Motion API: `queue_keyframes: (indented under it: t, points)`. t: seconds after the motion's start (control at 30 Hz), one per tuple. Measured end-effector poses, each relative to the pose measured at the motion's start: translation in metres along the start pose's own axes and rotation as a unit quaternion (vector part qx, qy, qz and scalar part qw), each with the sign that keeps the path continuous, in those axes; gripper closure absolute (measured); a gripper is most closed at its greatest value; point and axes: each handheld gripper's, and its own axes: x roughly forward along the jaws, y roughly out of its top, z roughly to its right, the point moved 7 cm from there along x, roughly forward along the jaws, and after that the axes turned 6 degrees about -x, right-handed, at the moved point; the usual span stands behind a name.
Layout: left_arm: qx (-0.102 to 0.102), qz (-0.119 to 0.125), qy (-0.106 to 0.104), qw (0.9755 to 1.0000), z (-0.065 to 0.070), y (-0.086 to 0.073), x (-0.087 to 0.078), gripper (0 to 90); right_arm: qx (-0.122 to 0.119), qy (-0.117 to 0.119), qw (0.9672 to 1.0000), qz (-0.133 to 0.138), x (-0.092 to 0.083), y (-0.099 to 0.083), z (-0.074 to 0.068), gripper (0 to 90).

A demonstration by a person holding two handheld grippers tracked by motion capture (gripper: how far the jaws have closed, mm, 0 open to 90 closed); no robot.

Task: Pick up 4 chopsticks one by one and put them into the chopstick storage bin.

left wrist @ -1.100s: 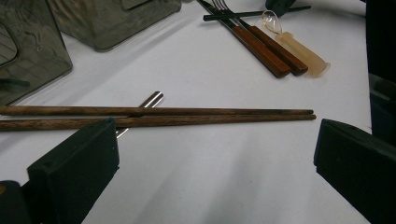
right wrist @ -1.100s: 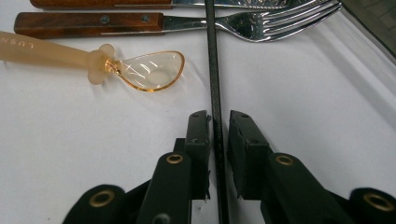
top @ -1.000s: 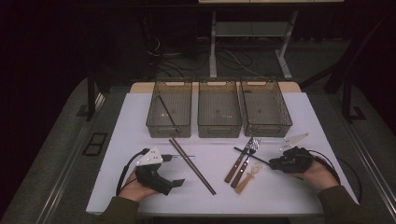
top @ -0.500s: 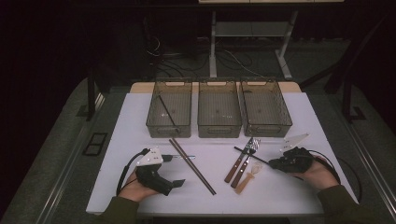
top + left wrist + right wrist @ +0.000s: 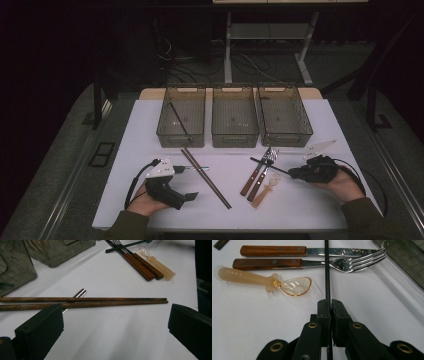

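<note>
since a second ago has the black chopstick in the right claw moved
No. The black chopstick, clamped in the right claw, still lies with its tip by the forks' tines, before the middle bin.

Glossy metal fork [image 5: 352, 263] with wooden handle, translucent amber plastic spoon [image 5: 292, 286], matt wooden chopsticks [image 5: 82, 302].

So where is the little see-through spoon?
In the high view, the spoon lies right of centre on the table, beside the two forks.

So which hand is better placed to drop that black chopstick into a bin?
Right. The right gripper is shut on the black chopstick; the left gripper sits open by the wooden chopsticks.
</note>
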Motion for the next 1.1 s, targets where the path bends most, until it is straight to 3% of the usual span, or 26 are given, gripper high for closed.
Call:
queue_keyframes:
  t: [1.1]
  points:
    - [-0.001, 0.0, 0.001, 1.0, -0.001, 0.0, 0.0, 0.0, 0.016, 0.007, 0.9963, 0.084, -0.027, 0.025, -0.001, 85.9]
